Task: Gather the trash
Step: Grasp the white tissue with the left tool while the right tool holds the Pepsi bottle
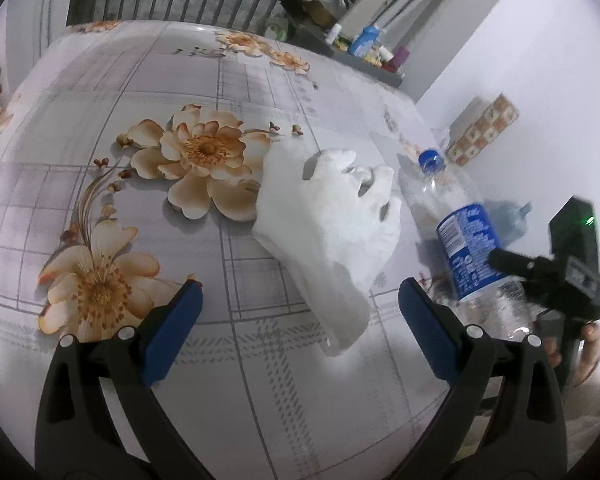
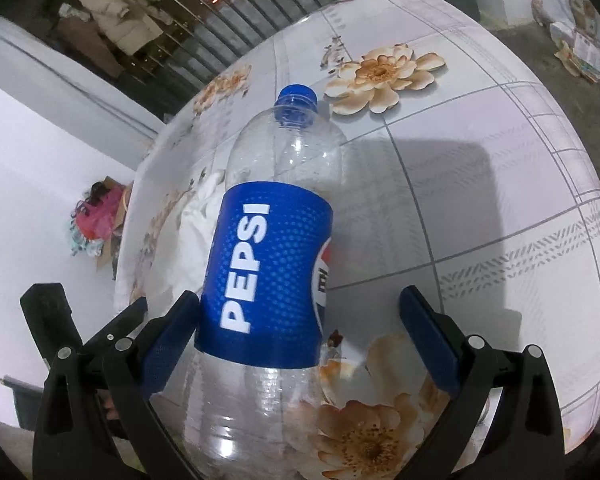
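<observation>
An empty Pepsi bottle [image 2: 268, 272] with a blue cap and blue label lies on the flowered tablecloth [image 2: 480, 208], cap pointing away. My right gripper [image 2: 300, 304] is open around the bottle's lower body. Its left pad is right at the label's edge and its right pad stands well clear. A crumpled white tissue [image 1: 332, 224] lies on the cloth to the left of the bottle [image 1: 468, 248]. My left gripper [image 1: 300, 300] is open just in front of the tissue, and the tissue's lower tail reaches in between the fingers. Neither pad touches it.
A patterned tissue box [image 1: 484, 128] stands by the white wall behind the bottle. A shelf [image 1: 364, 44] with small bottles and a metal railing lie beyond the table's far edge. On the floor are a cardboard box of colourful things [image 2: 96, 220] and a dark bin [image 2: 24, 404].
</observation>
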Available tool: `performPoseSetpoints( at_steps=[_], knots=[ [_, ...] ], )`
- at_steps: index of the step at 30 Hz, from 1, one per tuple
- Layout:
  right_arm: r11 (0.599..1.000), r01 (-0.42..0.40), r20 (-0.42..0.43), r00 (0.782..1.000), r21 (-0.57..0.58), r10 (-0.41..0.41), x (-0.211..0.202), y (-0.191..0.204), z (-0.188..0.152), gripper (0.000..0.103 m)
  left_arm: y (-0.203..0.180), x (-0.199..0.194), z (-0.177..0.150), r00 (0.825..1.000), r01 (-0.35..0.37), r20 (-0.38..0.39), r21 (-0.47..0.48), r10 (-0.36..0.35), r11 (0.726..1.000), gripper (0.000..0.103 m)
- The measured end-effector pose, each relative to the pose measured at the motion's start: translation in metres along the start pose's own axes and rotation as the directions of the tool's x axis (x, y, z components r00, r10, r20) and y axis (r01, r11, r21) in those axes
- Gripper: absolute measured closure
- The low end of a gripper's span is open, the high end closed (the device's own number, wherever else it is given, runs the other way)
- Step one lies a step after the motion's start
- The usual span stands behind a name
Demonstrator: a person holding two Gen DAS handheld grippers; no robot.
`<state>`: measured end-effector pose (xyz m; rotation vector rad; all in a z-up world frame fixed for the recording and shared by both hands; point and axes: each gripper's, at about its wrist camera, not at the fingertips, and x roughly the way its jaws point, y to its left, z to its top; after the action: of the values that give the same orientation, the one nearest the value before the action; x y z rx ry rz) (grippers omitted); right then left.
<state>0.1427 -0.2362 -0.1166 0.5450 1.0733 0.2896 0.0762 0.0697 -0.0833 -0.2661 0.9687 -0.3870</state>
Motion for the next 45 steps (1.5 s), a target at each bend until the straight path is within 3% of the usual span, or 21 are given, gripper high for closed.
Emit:
performPoseSetpoints(
  at_steps=[6,12,43,45],
  knots=[
    [1.0,-0.002,-0.012,1.0,-0.007,0.002,-0.002,-0.002,0.001,0.006,-0.012,0.007,0.0,0.996,-0.083,-0.027,0.059,0.085,0.995,0.009],
    [1.0,0.006,-0.02,1.0,-0.017,-0.006,0.0,0.0,0.001,0.006,-0.018,0.009,-0.001,0.992,-0.122,-0.035,0.08,0.125,0.989,0.009],
    [0.997,0.052,-0.027,0.998,-0.053,-0.053,0.0,0.007,-0.001,0.006,-0.019,0.009,-0.001,0.986,-0.159,-0.041,0.104,0.164,0.982,0.009],
    [0.997,0.065,-0.039,0.997,-0.049,-0.067,0.0,0.009,0.0,0.006,-0.014,0.003,0.003,0.99,-0.136,-0.019,0.09,0.139,0.987,0.009]
  ],
)
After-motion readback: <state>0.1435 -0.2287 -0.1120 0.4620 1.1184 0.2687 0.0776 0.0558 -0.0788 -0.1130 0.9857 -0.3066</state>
